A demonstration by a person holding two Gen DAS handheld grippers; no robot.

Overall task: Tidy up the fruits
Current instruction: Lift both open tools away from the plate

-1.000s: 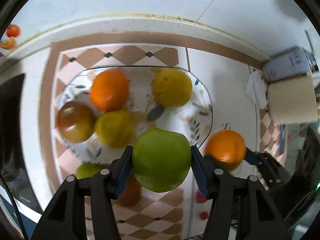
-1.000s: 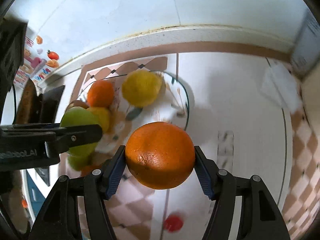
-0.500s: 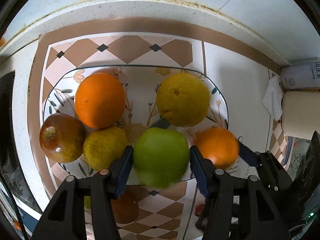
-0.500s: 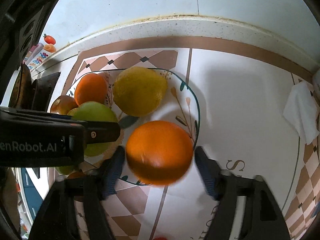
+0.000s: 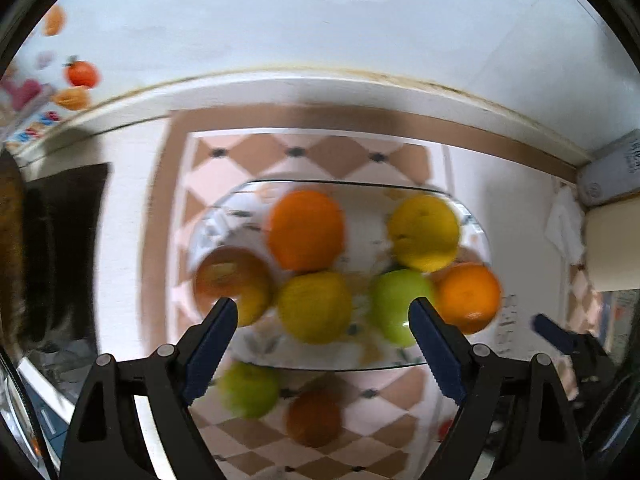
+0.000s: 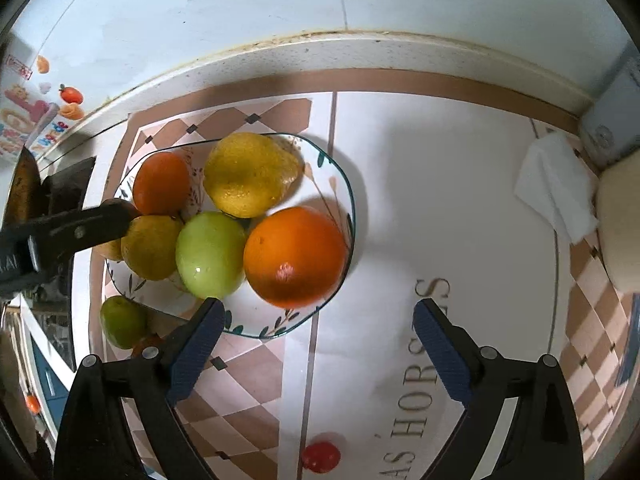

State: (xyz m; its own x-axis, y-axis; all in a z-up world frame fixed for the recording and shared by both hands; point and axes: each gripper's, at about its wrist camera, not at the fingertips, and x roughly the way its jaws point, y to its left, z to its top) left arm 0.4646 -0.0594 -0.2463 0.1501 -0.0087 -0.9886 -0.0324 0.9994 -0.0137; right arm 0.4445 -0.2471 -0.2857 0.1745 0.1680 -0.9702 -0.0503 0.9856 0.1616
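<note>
A glass plate (image 6: 344,184) with a leaf print holds several fruits: a green apple (image 6: 210,254), a large orange (image 6: 296,256), a yellow citrus (image 6: 248,174), a second orange (image 6: 160,184), a yellow-green citrus (image 6: 150,252) and a red-brown apple (image 5: 228,280). My right gripper (image 6: 318,316) is open and empty, just in front of the plate. My left gripper (image 5: 322,318) is open and empty above the plate's near side (image 5: 320,362); its view is blurred. The green apple (image 5: 400,304) and large orange (image 5: 468,296) lie on the plate's right.
A small green fruit (image 6: 122,322) and a brownish fruit (image 5: 314,418) lie on the patterned mat in front of the plate. A small red object (image 6: 320,456) lies nearer. A white tissue (image 6: 556,196) and a beige box (image 6: 620,224) sit right. A black object (image 5: 68,240) stands left.
Both grippers have opened. The green apple and the large orange now rest on the plate. Both grippers have drawn back from the plate.
</note>
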